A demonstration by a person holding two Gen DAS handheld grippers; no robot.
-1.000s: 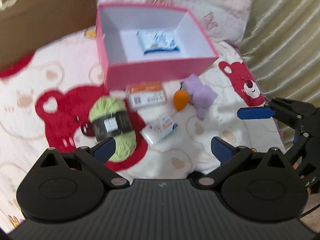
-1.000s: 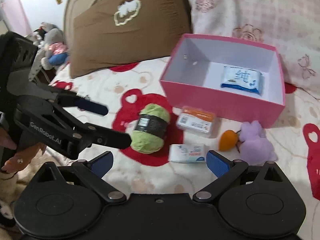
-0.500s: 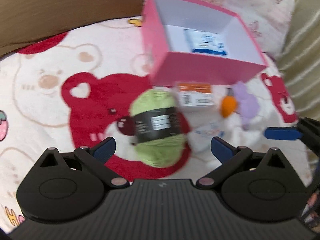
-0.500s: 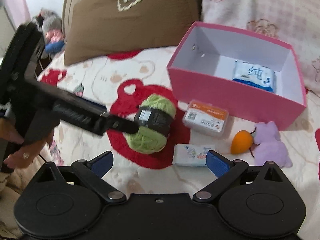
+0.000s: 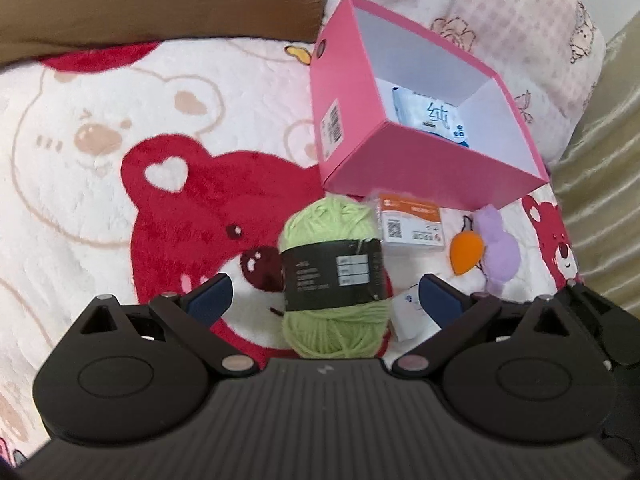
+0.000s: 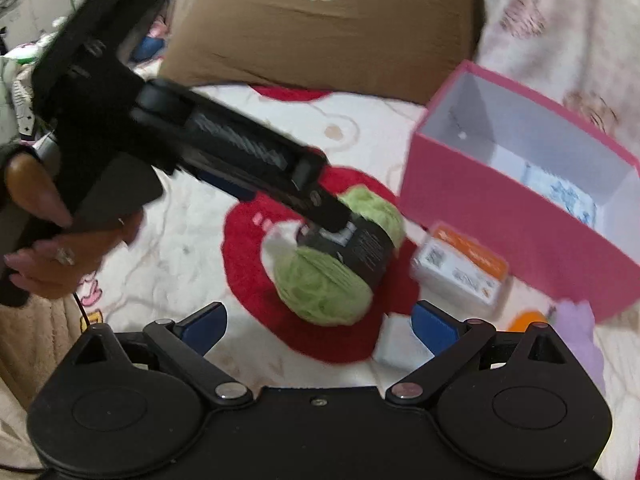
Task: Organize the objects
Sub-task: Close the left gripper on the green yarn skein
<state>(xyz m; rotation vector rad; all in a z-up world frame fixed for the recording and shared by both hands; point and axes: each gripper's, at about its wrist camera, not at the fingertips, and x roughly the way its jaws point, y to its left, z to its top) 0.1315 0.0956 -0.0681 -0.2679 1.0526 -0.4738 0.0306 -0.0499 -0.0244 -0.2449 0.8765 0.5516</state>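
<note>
A green yarn ball (image 5: 334,280) with a black label lies on the bear blanket. My left gripper (image 5: 325,300) is open, with a finger on each side of the yarn. In the right wrist view the left gripper (image 6: 320,208) reaches down onto the yarn (image 6: 332,284). My right gripper (image 6: 320,322) is open and empty, just short of the yarn. Behind stands a pink box (image 5: 348,120) holding a blue-white tissue pack (image 5: 432,120). An orange-white packet (image 5: 412,224), an orange and purple plush (image 5: 496,248) and a half-hidden white pack (image 5: 406,312) lie beside the yarn.
A brown pillow (image 6: 320,20) and a pink patterned pillow (image 5: 500,20) line the back of the bed. Gold fabric (image 5: 600,180) runs along the right edge. A person's hand (image 6: 52,248) holds the left gripper's handle.
My left gripper has swung left and closed in on the yarn, which now sits between its fingers. The right gripper has also come nearer the yarn.
</note>
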